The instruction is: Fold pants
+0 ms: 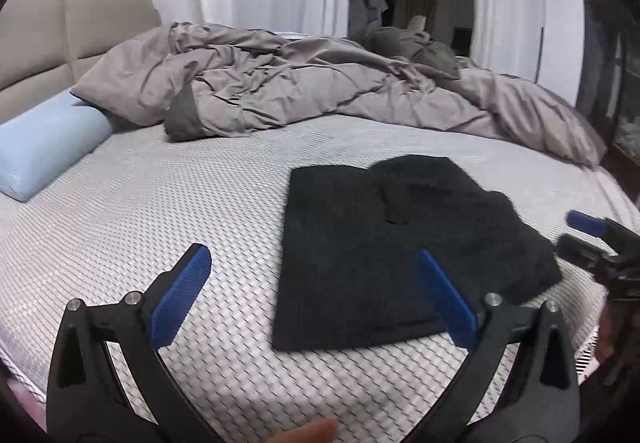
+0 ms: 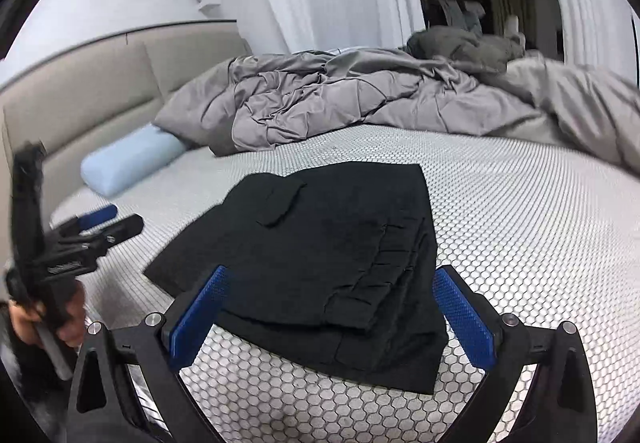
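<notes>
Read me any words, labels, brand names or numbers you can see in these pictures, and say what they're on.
None can be read.
Left gripper: a pale mark on its black frame, too small and blurred to read.
Black pants: no label or print showing.
Mattress, blue pillow, grey duvet: no text.

Bare mattress [image 1: 168, 203] around folded pants [image 1: 380, 243]; rumpled duvet [image 1: 300, 91], blue pillow [image 1: 48, 147] block far side.

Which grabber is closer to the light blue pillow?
The left. The left gripper hangs open at the pants' side that faces the blue pillow. The right gripper, also open, hangs at the pants' other side, farther from it.
</notes>
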### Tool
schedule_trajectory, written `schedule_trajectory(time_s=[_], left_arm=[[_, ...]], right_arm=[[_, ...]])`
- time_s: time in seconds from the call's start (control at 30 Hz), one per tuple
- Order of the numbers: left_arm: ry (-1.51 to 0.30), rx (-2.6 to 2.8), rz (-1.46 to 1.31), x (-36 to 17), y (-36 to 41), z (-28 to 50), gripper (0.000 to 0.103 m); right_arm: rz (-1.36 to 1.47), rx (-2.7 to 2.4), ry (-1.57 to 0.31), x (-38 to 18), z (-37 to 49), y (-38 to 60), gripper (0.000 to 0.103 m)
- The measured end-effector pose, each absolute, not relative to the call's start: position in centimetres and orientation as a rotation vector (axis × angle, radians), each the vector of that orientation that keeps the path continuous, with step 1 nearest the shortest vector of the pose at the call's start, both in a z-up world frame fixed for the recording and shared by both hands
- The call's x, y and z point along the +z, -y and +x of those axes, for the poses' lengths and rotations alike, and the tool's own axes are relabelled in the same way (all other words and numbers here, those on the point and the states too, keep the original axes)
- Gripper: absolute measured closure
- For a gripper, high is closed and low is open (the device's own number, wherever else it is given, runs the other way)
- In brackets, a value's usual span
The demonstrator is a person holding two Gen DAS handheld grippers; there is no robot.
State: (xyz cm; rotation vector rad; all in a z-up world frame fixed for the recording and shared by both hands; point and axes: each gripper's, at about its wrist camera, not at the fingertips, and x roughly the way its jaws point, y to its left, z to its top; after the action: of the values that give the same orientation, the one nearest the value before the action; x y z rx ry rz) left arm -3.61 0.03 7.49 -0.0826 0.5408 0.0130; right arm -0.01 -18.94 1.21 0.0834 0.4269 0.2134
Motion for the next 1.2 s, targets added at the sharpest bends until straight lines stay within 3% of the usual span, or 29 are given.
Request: schedule_trajectory(time_s=[1.2], left_arm=[[-0.512, -0.023, -0.045, 6.4, 1.5, -2.8, 0.001]], right_arm=[[0.137, 0.210, -0.446, 0.7, 1.1, 19.5, 0.000]])
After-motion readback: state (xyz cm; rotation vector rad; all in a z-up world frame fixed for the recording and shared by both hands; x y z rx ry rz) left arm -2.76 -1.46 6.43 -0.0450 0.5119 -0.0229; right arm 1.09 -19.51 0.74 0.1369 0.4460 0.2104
